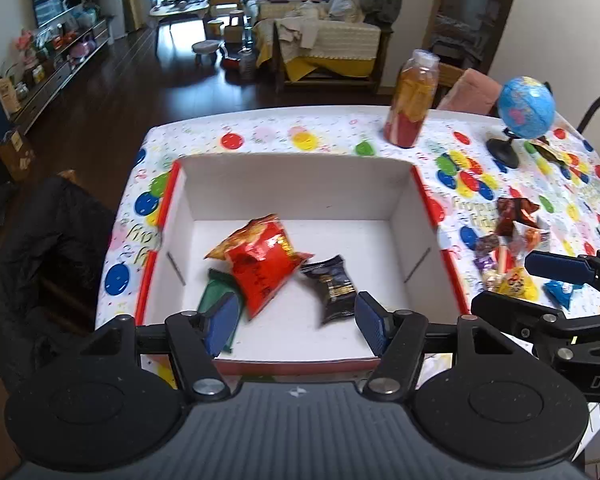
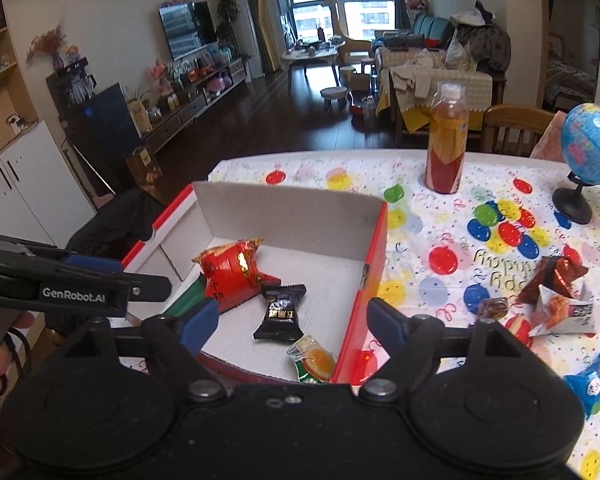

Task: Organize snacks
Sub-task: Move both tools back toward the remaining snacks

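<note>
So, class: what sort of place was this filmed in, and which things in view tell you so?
Most likely a family home's open living and dining room: a television on the wall, a sofa heaped with laundry, and a dining table under a balloon-print party cloth.

Black grippers [image 1: 296, 322], blue pads [image 1: 221, 322] (GenRobot.AI marking)
</note>
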The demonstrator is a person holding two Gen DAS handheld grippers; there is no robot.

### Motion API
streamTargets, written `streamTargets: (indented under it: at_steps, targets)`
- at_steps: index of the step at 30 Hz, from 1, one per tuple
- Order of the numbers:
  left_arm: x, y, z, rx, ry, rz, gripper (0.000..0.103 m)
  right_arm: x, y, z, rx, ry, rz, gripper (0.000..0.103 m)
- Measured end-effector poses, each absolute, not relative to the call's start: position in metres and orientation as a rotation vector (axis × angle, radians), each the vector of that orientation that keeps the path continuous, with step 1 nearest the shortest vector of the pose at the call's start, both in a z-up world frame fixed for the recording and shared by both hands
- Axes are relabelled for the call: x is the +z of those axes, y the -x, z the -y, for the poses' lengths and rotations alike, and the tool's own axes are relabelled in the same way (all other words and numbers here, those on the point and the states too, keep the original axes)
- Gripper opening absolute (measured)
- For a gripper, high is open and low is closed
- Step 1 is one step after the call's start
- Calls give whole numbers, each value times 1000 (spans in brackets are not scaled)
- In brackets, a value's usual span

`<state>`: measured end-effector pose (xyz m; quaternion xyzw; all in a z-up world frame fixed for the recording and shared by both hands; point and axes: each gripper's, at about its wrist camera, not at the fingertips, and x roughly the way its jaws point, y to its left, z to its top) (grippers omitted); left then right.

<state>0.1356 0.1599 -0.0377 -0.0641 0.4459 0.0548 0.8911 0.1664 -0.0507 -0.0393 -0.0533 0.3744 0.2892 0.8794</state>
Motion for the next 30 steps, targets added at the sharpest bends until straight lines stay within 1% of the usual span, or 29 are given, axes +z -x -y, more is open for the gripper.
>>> streamTargets:
  at_steps: [2,4,8,11,13,15,18,20,22,25,26,27,30]
  targets:
    - [-34,-137,-154,104,131,-919,64,-34,-164,56,600,105,-766,85]
    - [-31,-138,-148,90,129,-912,64,-30,-162,63,594,97,-755,86]
    - [-26,-140,-133,63,126,-897,71,-23,-160,78,572,73,-746,88]
    - [-24,-143,-122,39,132,-890,71,-20,-159,92,556,61,-736,88]
    - [-23,-145,-114,22,139,-888,74,-19,-159,101,543,59,-728,88]
    - [-22,-147,-106,-5,151,-880,81,-18,-158,113,529,48,-723,89]
    - [-20,-150,-91,-46,165,-867,84,-17,-157,132,504,34,-713,89]
    - [-21,-153,-81,-64,169,-863,84,-17,-157,146,480,23,-707,97]
    - [-22,-158,-71,-84,174,-862,84,-18,-157,160,453,12,-695,98]
    - [-24,-164,-56,-108,184,-856,94,-20,-159,184,418,-10,-699,98]
    - [-25,-166,-51,-116,189,-853,100,-21,-160,192,403,-14,-699,98]
    - [-26,-168,-46,-124,193,-851,102,-22,-161,199,390,-17,-700,98]
    - [-30,-175,-29,-141,194,-843,102,-26,-162,219,352,-26,-702,98]
